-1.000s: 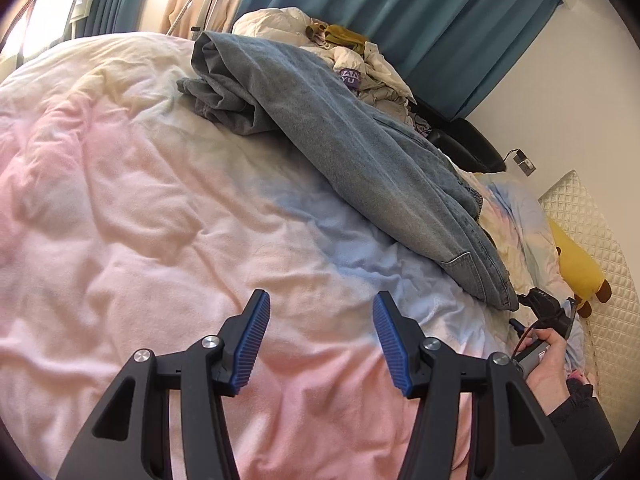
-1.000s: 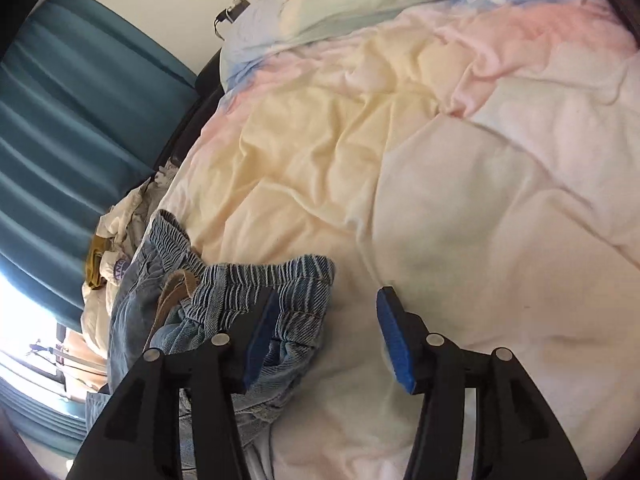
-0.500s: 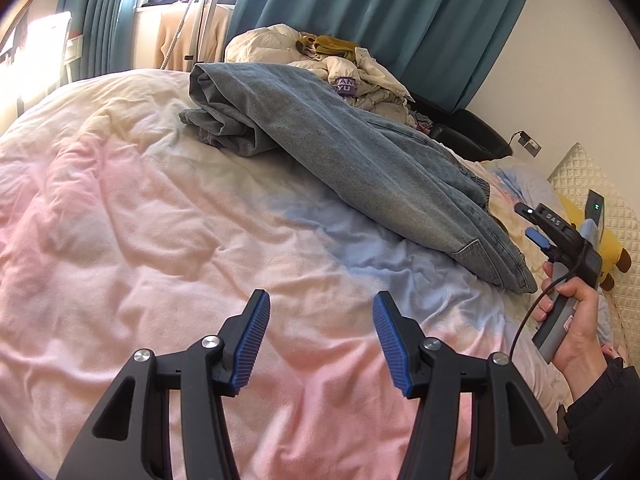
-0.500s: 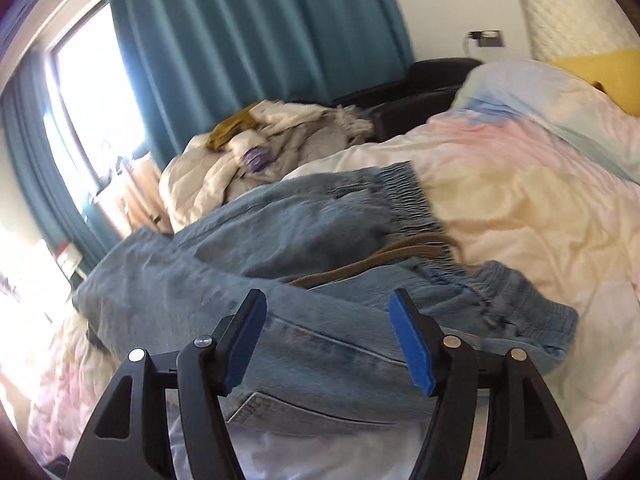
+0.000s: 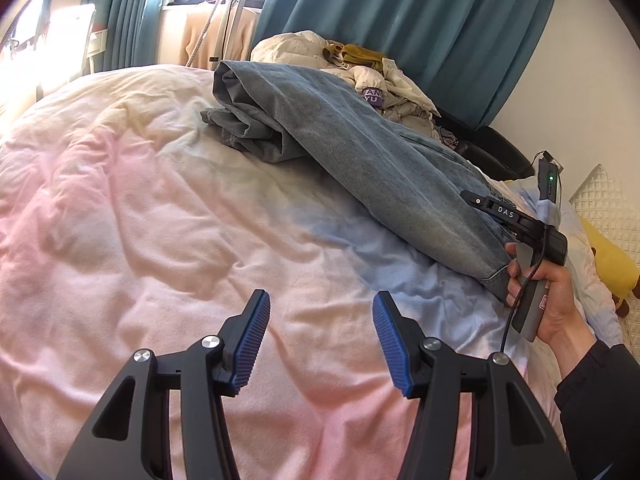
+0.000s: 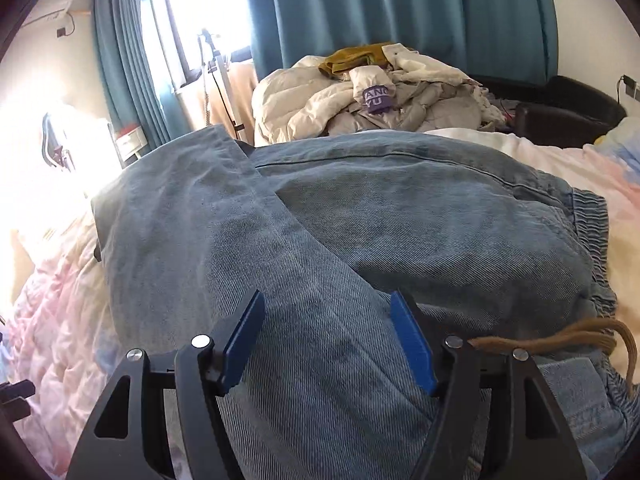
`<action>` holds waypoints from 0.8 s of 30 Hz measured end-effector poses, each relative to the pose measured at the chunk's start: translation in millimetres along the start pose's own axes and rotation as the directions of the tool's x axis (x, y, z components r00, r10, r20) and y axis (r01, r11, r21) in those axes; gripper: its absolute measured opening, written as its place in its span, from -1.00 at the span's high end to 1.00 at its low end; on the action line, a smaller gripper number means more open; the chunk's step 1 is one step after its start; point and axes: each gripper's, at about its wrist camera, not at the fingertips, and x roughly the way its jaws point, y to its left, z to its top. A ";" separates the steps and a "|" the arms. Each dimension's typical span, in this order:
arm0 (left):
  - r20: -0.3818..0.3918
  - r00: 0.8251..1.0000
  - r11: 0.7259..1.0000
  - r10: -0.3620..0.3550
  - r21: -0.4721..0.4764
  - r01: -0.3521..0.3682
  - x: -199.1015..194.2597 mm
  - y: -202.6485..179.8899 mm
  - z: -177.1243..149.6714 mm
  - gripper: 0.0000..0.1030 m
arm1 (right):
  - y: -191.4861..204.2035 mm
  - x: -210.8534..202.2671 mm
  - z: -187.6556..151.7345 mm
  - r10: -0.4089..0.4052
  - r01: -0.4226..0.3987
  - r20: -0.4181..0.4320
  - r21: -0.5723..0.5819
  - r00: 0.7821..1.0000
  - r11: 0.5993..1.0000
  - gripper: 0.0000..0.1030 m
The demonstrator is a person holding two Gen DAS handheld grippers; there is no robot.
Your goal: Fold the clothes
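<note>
A pair of blue jeans (image 5: 360,152) lies folded lengthwise across the pastel bedcover (image 5: 140,220), with its leg ends bunched at the far side. My left gripper (image 5: 320,336) is open and empty above the bare cover, short of the jeans. My right gripper (image 6: 326,344) is open just above the jeans (image 6: 360,232), near the elastic waistband (image 6: 592,232) and a tan drawstring (image 6: 600,336). The right gripper's body (image 5: 520,220) shows in the left wrist view, held by a hand at the waistband end.
A heap of cream and grey clothes (image 6: 380,96) lies beyond the bed by teal curtains (image 5: 420,20). A black chair (image 6: 568,108) stands at the right. A yellow plush toy (image 5: 608,260) lies near the quilted headboard (image 5: 608,208).
My right gripper swung round from the bare cover toward the window and came down close over the jeans. My left gripper tilted up slightly. Both stayed open.
</note>
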 end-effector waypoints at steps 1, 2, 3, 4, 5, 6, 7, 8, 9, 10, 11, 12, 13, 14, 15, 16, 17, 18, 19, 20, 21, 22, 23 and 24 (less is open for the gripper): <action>0.000 1.000 1.000 -0.002 0.005 0.002 2.0 -0.8 -0.2 -0.07 | 3.3 6.1 0.9 -0.004 0.004 -0.006 -0.013 1.000 1.000 -0.30; -0.001 1.000 1.000 0.001 0.011 -0.001 4.3 -1.4 -0.4 -0.07 | 6.2 11.7 1.4 -0.005 0.005 -0.012 -0.023 1.000 1.000 -0.30; -0.002 1.000 1.000 0.007 0.017 -0.007 6.9 -2.0 -0.7 -0.07 | 6.7 14.9 0.4 0.002 -0.002 -0.019 -0.020 1.000 1.000 -0.30; -0.007 1.000 1.000 0.011 0.021 -0.011 9.9 -2.4 -0.8 -0.07 | 7.1 18.1 -0.7 0.009 -0.010 -0.026 -0.017 1.000 1.000 -0.30; -0.017 1.000 1.000 0.012 0.019 -0.012 13.4 -2.4 -0.4 -0.07 | 7.6 21.4 -1.7 0.016 -0.017 -0.033 -0.013 0.999 1.000 -0.30; -0.025 1.000 1.000 0.007 0.013 -0.007 15.6 -2.1 -0.4 -0.07 | 8.2 23.9 -2.8 0.021 -0.022 -0.039 -0.013 0.999 1.000 -0.30; -0.028 1.000 1.000 0.005 0.005 -0.005 16.6 -1.4 -0.2 -0.07 | 9.9 22.7 -4.1 0.011 -0.012 -0.036 -0.027 0.999 1.000 -0.28; -0.029 1.000 1.000 0.002 -0.002 -0.002 16.7 -0.9 0.0 -0.07 | 14.0 20.5 -5.6 -0.013 0.011 -0.034 -0.051 0.999 0.999 -0.14; -0.022 1.000 1.000 -0.001 -0.008 0.001 14.4 -0.7 0.3 -0.07 | 18.3 18.1 -7.2 -0.038 0.036 -0.030 -0.076 0.999 0.996 0.05; -0.007 1.000 1.000 -0.005 -0.013 0.005 10.4 -0.6 1.1 -0.07 | 24.0 14.5 -9.2 -0.067 0.065 -0.021 -0.104 0.998 0.992 0.17; 0.012 1.000 1.000 -0.007 -0.015 0.007 5.4 -1.0 2.2 -0.07 | 29.1 10.0 -11.4 -0.104 0.102 -0.011 -0.127 0.995 0.987 0.51; 0.033 0.999 1.000 -0.007 -0.012 0.007 0.1 -2.1 3.2 -0.07 | 34.1 5.6 -13.7 -0.136 0.134 -0.003 -0.147 0.991 0.980 0.71; 0.052 0.999 1.000 -0.004 -0.009 0.005 -4.9 -3.1 4.1 -0.07 | 38.0 1.5 -15.8 -0.147 0.144 -0.007 -0.151 0.989 0.978 0.77; 0.067 0.998 1.000 0.001 -0.005 -0.001 -9.0 -4.1 4.7 -0.07 | 42.4 -3.7 -18.1 -0.155 0.152 -0.009 -0.153 0.988 0.977 0.84; 0.078 0.997 1.000 0.004 0.000 -0.004 -12.3 -4.8 5.6 -0.07 | 47.6 -10.4 -20.4 -0.163 0.160 -0.007 -0.156 0.987 0.975 0.88; 0.094 0.996 1.000 0.009 0.009 -0.010 -16.1 -6.0 6.1 -0.07 | 53.2 -17.4 -22.6 -0.172 0.169 -0.005 -0.162 0.985 0.972 0.88; 0.117 0.993 0.999 0.021 0.026 -0.025 -21.0 -8.6 6.2 -0.07 | 62.3 -26.1 -24.7 -0.190 0.188 0.005 -0.185 0.982 0.965 0.89; 0.140 0.990 0.998 0.033 0.042 -0.039 -26.0 -11.2 6.2 -0.07 | 76.0 -37.0 -28.2 -0.233 0.236 0.041 -0.236 0.972 0.943 0.90; 0.166 0.985 0.997 0.039 0.058 -0.049 -31.5 -13.6 6.5 -0.07 | 89.6 -47.6 -32.0 -0.270 0.281 0.076 -0.283 0.960 0.917 0.90; 0.196 0.980 0.996 0.032 0.071 -0.046 -38.5 -15.8 7.0 -0.07 | 102.2 -56.8 -36.9 -0.290 0.305 0.095 -0.323 0.952 0.896 0.90; 0.222 0.975 0.996 0.018 0.083 -0.037 -46.0 -18.2 7.3 -0.07 | 114.9 -65.9 -41.8 -0.308 0.328 0.114 -0.361 0.944 0.873 0.90; 0.244 0.970 0.995 0.008 0.094 -0.032 -53.1 -20.9 7.6 -0.07 | 126.8 -74.7 -46.6 -0.321 0.345 0.129 -0.393 0.938 0.852 0.90; 0.265 0.964 0.994 -0.002 0.106 -0.027 -60.1 -23.6 7.9 -0.07 | 135.3 -81.5 -51.3 -0.314 0.335 0.121 -0.407 0.942 0.850 0.91; 0.286 0.958 0.993 -0.011 0.117 -0.024 -66.9 -26.0 7.9 -0.07 | 143.2 -87.2 -57.0 -0.319 0.338 0.119 -0.425 0.940 0.840 0.91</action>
